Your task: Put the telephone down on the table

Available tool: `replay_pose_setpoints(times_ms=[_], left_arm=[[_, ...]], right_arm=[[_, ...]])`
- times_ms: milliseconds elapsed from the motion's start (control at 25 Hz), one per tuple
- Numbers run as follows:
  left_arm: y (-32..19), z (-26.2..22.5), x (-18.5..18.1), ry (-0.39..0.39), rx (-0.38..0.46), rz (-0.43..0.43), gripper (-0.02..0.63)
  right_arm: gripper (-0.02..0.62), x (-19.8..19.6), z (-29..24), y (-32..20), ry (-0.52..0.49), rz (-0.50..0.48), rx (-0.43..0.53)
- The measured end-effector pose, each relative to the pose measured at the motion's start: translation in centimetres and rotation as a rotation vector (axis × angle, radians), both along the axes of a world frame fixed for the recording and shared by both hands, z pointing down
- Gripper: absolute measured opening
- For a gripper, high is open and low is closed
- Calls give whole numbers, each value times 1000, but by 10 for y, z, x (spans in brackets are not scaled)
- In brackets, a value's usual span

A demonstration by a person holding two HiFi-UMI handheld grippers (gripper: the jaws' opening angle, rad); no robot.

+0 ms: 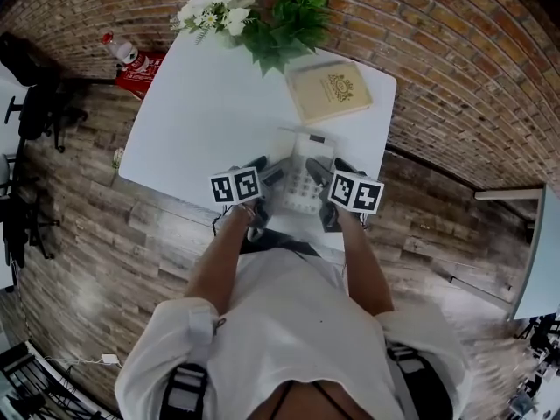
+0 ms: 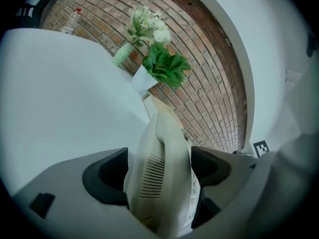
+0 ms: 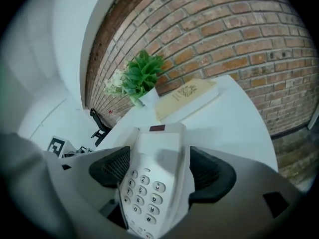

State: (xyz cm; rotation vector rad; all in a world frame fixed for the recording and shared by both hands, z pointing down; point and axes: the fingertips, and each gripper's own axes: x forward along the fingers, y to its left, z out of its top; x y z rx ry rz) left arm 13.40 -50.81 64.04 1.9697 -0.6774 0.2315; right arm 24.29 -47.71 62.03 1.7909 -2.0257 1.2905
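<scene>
Telephone (image 1: 302, 182): cream (small red patch above keys). Counter (image 1: 201, 121): white. Book (image 1: 330, 90): pale yellow. Wall (image 1: 455, 59): red brick. Floor (image 1: 105, 234): grey-brown planks.

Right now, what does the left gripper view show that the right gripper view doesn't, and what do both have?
Only the left gripper view: the handset seen side-on, with its slotted grille. Only the right gripper view: the keypad and a small red window above it. Both: the telephone between that gripper's jaws, the white table, the green plant and the brick wall.
</scene>
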Motion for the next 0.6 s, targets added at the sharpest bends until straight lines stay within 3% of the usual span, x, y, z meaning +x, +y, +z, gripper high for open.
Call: replay_pose_setpoints(times_ms=[160, 320, 600], left_arm=[[-8, -29, -6, -25, 142, -52, 414], [-6, -67, -5, -78, 327, -42, 413], [10, -144, 1, -85, 601, -41, 414]], right_arm=[[359, 2, -27, -5, 104, -9, 133], [359, 0, -52, -6, 159, -21, 223], [359, -9, -113, -5, 298, -65, 440]])
